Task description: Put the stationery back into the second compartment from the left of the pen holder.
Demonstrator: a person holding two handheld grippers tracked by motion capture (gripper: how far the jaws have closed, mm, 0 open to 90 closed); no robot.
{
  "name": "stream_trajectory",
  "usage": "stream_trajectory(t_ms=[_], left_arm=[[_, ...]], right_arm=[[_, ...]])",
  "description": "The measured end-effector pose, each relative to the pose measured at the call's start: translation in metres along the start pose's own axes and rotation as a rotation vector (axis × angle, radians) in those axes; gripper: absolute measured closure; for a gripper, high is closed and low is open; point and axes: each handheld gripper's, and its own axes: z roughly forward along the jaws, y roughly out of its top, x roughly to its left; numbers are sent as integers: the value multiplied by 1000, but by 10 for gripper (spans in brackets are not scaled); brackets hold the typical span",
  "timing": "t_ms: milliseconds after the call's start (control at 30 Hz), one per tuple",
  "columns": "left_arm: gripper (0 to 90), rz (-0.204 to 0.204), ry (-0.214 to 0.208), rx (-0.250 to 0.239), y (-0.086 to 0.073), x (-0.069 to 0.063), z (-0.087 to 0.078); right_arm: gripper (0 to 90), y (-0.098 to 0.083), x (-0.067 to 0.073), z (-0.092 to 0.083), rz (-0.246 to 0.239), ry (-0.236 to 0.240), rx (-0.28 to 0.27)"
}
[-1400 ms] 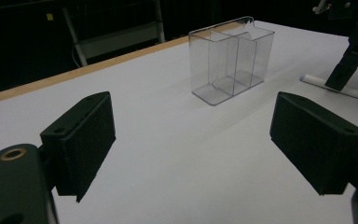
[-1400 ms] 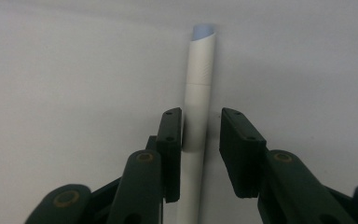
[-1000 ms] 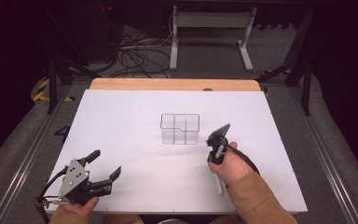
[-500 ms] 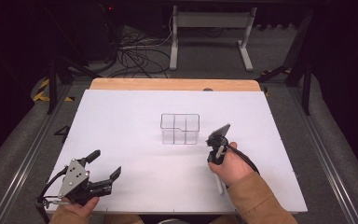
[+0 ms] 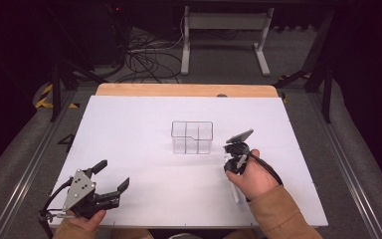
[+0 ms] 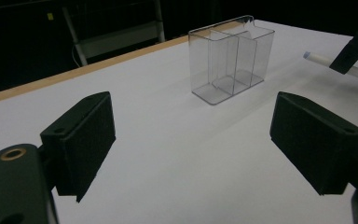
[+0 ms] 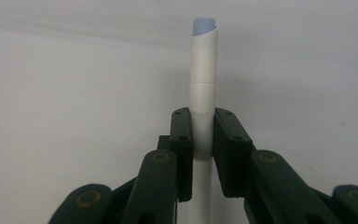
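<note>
A clear plastic organizer [image 5: 192,137] with several compartments stands empty in the middle of the white table [image 5: 129,124]. My right gripper [image 5: 233,168] is just right of it, shut on a white pen [image 5: 236,193] that lies low over the table. In the right gripper view the jaws [image 7: 204,140] clamp the pen [image 7: 204,70] at its middle, and its pale blue end points away. My left gripper [image 5: 113,173] rests near the front left edge, open with nothing between its pads [image 6: 191,135]. It faces the organizer [image 6: 230,60], and the pen's end [image 6: 318,59] shows at its right.
A wooden strip [image 5: 184,90] borders the table's far edge. Beyond it are a metal stand [image 5: 224,35] and loose cables [image 5: 149,59] on the floor. Metal rails [image 5: 30,164] run along both sides of the table.
</note>
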Motion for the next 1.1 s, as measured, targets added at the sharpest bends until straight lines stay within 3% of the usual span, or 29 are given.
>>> stream_trajectory(t_ms=[300, 667, 800, 867, 1100], left_arm=[[149, 7, 1, -2, 0, 1, -1], [149, 11, 3, -1, 0, 1, -1], [149, 9, 2, -2, 0, 1, -1], [148, 10, 3, -2, 0, 1, -1], [148, 7, 5, -3, 0, 0, -1]], right_arm=[[786, 1, -5, -13, -14, 26, -74], [786, 0, -7, -21, -26, 38, -108], [787, -1, -9, -30, -67, 68, -187], [786, -1, -9, -32, -71, 76, -202], [787, -3, -12, -49, -164, 129, -364]])
